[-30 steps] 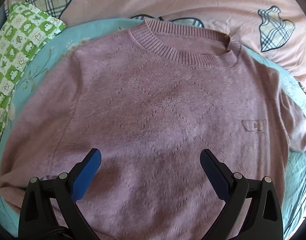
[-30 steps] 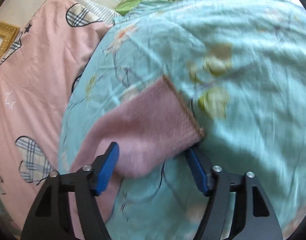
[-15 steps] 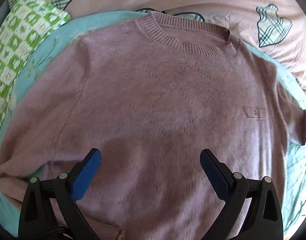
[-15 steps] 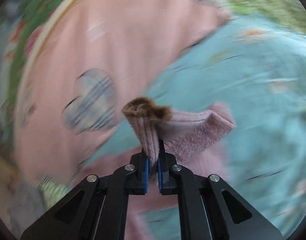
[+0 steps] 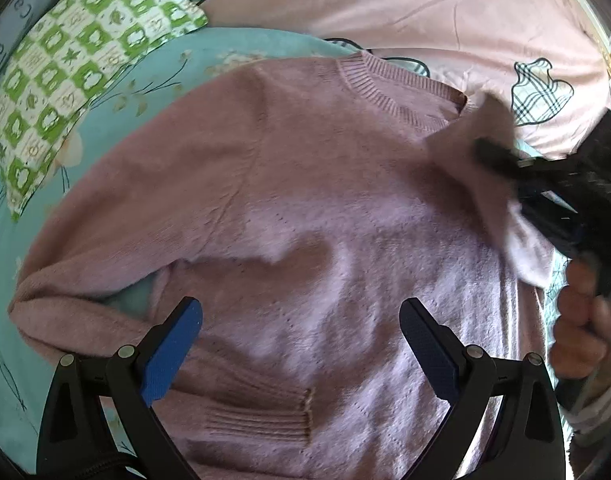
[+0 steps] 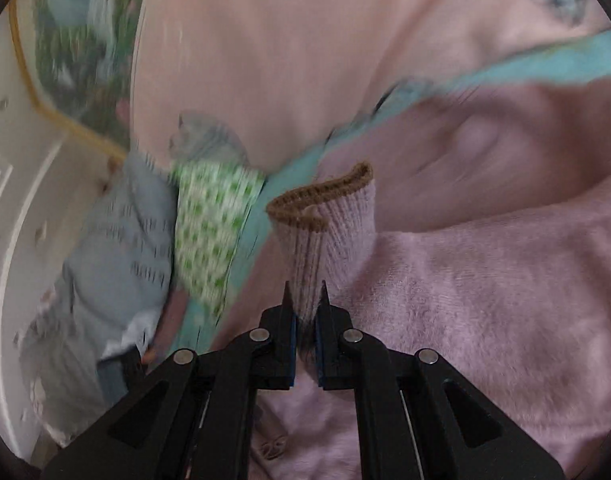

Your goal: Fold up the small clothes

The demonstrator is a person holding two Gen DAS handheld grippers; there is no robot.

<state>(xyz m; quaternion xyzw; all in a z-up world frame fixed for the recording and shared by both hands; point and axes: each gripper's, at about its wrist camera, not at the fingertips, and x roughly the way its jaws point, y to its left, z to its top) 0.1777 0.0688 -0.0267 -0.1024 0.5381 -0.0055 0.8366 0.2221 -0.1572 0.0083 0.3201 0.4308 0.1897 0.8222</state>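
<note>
The right gripper (image 6: 305, 312) is clamped on the ribbed cuff (image 6: 321, 216) of the sweater's sleeve, brown-edged opening standing up just past the fingertips, the knit pinched thick between the blue pads. Seen from the left wrist, that gripper (image 5: 493, 152) sits over the sweater's shoulder near the collar, the sleeve draped across the chest, the person's hand (image 5: 581, 320) gripping the handle at the edge of the picture.

The left gripper (image 5: 301, 320) hovers with its jaws wide apart above the lower body of the pink knit sweater (image 5: 305, 200), holding nothing. The sweater lies front up on a turquoise floral quilt (image 5: 105, 80) on the bed, its other sleeve folded along the near side with its cuff by the hem. A green-and-white checked pillow (image 5: 85, 60) sits beyond it, and a pink bedsheet (image 5: 425, 12) with plaid patches runs behind.

The risk, by the look of it: the fuzzy knit clings to itself, so the carried sleeve may drag the shoulder and bunch the chest instead of laying flat. With the left gripper pinning nothing, the whole body could slide on the quilt. A release too soon would drop the cuff crooked.

Writing: a few letters show at the far left edge of the left wrist view, cut off and not readable. No brand or label is visible on the sweater.
</note>
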